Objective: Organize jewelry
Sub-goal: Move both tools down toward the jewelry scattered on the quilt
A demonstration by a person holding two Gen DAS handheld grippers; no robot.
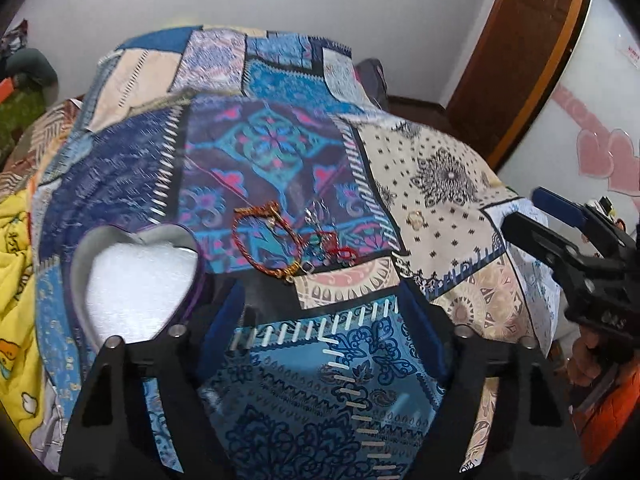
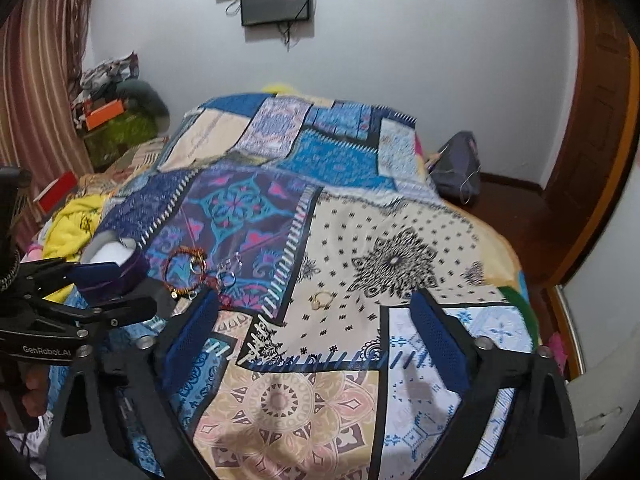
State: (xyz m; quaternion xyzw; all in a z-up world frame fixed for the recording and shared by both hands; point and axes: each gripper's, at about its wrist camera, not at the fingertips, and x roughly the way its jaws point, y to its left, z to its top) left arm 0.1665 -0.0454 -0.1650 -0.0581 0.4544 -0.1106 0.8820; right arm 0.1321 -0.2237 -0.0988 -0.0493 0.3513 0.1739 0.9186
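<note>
Patchwork bedspread (image 1: 440,184), heart-shaped box (image 1: 136,280) beside braided bracelet (image 1: 266,240), gold ring (image 2: 322,299) apart

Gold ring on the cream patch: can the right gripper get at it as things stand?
Probably yes. The gold ring lies alone on the quilt, ahead of the right gripper, whose fingers are apart and empty. Nothing covers it; the bracelets and left gripper sit off to the side.

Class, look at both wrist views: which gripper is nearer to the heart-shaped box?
Left. The left gripper sits just right of the heart-shaped box; the right gripper is farther right, past the braided bracelet.
</note>
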